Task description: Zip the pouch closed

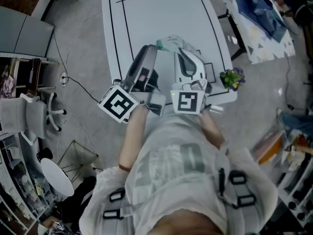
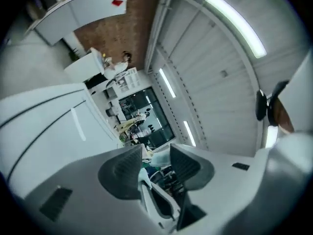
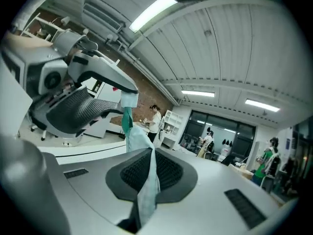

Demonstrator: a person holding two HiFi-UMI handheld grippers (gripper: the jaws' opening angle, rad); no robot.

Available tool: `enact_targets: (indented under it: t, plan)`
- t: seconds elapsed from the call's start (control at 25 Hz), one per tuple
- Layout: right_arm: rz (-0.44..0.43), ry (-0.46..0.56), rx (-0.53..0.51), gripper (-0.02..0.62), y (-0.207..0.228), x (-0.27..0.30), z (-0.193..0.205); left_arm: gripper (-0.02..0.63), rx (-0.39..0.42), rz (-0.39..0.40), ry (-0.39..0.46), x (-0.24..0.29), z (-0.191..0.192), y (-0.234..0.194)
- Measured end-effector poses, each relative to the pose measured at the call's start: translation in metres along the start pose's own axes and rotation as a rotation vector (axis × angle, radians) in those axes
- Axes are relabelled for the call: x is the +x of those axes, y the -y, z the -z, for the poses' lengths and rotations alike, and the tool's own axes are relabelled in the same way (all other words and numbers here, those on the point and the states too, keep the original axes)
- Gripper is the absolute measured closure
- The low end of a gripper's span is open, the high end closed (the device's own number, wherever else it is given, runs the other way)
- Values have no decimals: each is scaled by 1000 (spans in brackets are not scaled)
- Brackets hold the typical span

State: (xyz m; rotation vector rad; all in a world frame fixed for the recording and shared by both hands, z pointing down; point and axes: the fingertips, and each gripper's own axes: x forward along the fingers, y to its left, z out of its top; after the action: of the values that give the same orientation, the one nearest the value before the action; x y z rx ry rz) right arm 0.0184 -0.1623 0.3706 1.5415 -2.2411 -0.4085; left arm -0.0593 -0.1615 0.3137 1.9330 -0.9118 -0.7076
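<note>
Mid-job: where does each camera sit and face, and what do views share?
Head view: on the head, steeply down at the white table; torso, forearms, left gripper, right gripper show.
Left gripper view: along its open jaws, rolled, toward table and ceiling.
Right gripper view: along jaws shut on the pouch; left gripper alongside.
Shared: pouch in head and right gripper views.

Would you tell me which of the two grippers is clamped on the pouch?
The right gripper: its jaws are shut on the pale green pouch fabric, while the left gripper has its jaws apart, gripping nothing.
</note>
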Motion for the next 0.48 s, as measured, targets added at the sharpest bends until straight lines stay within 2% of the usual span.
enact_targets:
  t: [0.16, 0.24, 0.48]
  plan:
    - [52, 5, -54, 575, 8, 0, 3, 446, -346, 118, 19, 0, 5, 11]
    - [76, 5, -61, 577, 12, -1, 5, 446, -461, 170, 27, 2, 7, 17]
    - [172, 8, -47, 577, 30, -4, 7, 446, -572, 168, 14, 3, 25, 12]
